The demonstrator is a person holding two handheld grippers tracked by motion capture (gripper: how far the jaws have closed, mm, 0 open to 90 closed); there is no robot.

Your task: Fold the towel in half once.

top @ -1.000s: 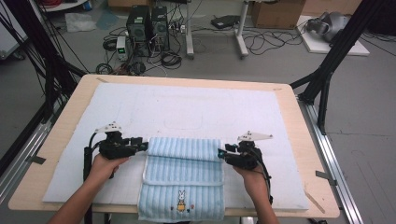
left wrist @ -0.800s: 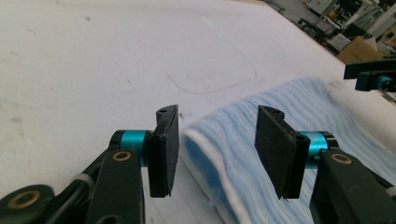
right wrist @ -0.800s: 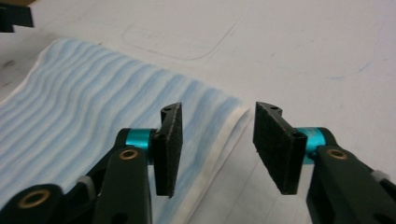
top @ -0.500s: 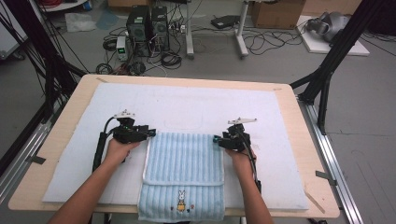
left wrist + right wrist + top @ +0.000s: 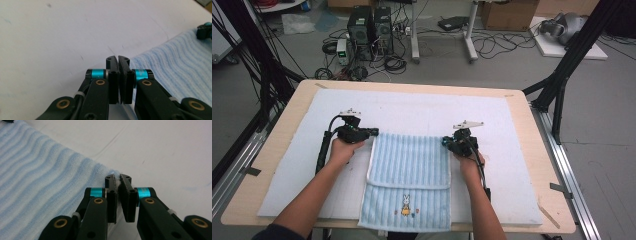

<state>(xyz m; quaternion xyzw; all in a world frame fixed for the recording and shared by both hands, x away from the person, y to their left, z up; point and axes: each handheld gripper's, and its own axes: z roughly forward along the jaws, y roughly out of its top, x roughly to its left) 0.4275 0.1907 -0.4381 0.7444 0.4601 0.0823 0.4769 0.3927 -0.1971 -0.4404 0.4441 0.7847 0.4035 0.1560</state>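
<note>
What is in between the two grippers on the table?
In the high view, the blue striped towel stretches from the left gripper to the right gripper. Each gripper is shut on one of its far corners, over the white mat.

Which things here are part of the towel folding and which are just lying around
In the job: blue towel, left gripper and right gripper, each shut on a far corner of it, white mat.
Lying about: computer boxes, floor cables, cardboard box.
</note>
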